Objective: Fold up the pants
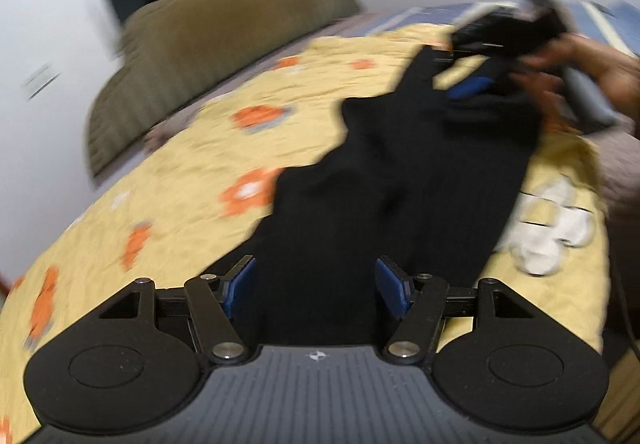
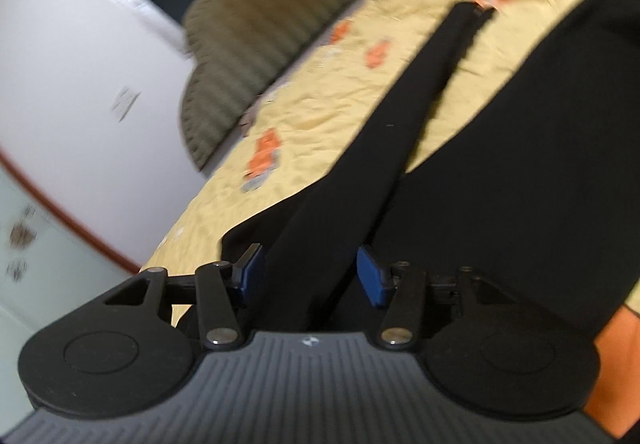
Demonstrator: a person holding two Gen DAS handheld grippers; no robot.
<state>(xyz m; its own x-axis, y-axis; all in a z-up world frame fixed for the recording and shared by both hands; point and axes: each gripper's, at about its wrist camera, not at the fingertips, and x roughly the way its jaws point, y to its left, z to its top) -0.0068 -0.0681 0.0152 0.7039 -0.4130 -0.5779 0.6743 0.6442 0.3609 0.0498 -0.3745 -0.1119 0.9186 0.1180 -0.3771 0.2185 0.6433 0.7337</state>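
The black fabric pants [image 1: 400, 179] lie stretched along a yellow quilted bedspread with orange flower patches [image 1: 192, 171], running from the near edge toward its far right corner. The left gripper [image 1: 316, 284] has its blue-padded fingers [image 1: 394, 286] spread wide apart over the near end of the cloth; whether the pads touch the fabric cannot be told. At the far end, the right gripper [image 1: 472, 83] shows one blue pad against the lifted waist end, with a bare hand [image 1: 592, 79] on its grey handle; motion blur hides how it grips there. In the right wrist view the right gripper [image 2: 310, 274] stands with its jaws apart, and a narrow fold of the pants [image 2: 400, 131] runs up between the two blue pads [image 2: 370, 278] without being pinched.

A small pale emblem marks the ribbed grey body of each gripper, too small to read. No other writing can be made out.

A white patch [image 1: 548, 232] on the bedspread's right edge is blurred. An olive ribbed headboard [image 1: 208, 39] stands at the far edge, softened by motion.
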